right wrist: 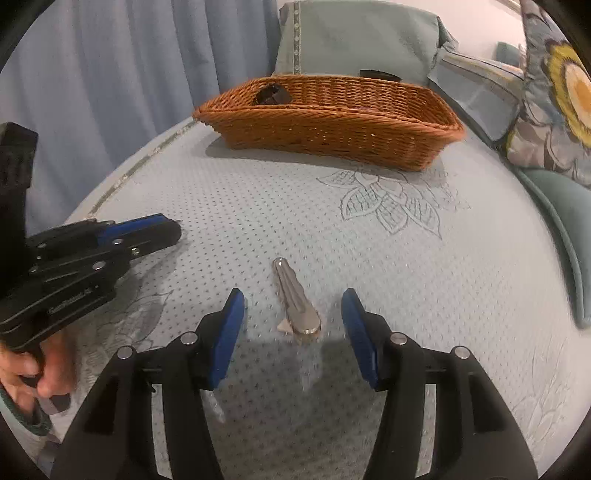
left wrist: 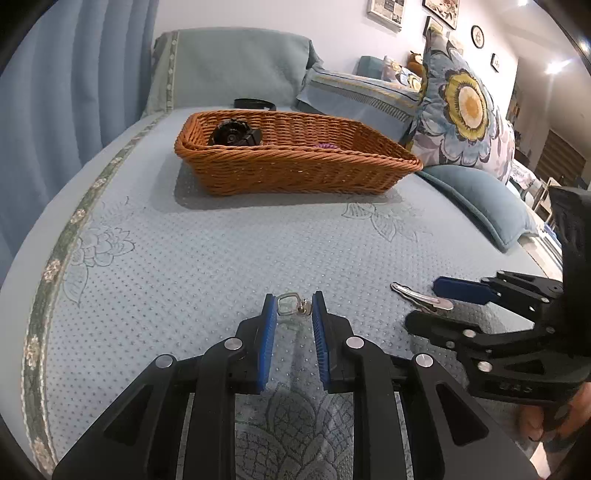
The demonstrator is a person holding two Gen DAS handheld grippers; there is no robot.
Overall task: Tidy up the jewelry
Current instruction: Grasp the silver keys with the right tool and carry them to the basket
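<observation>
A home living room is being shown: ahead of the gripper a sofa seat (left wrist: 184, 251) is being covered by a quilted blue throw, flowered cushions (left wrist: 465, 107) are being propped to the right, framed pictures (left wrist: 386, 13) hung beyond, curtains (left wrist: 74, 92) left.

Woven wicker, quilted cloth, bright metal.
A rough wicker basket (left wrist: 295, 162) sits on matt dotted bedcover (left wrist: 184, 258); the near clip (right wrist: 297, 299) gleams smooth, polished metal.

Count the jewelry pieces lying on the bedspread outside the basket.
2. A silver clip lies between the right claw's open fingers. A small silver ring piece sits at the left claw's fingertips. More may be hidden in the basket.
</observation>
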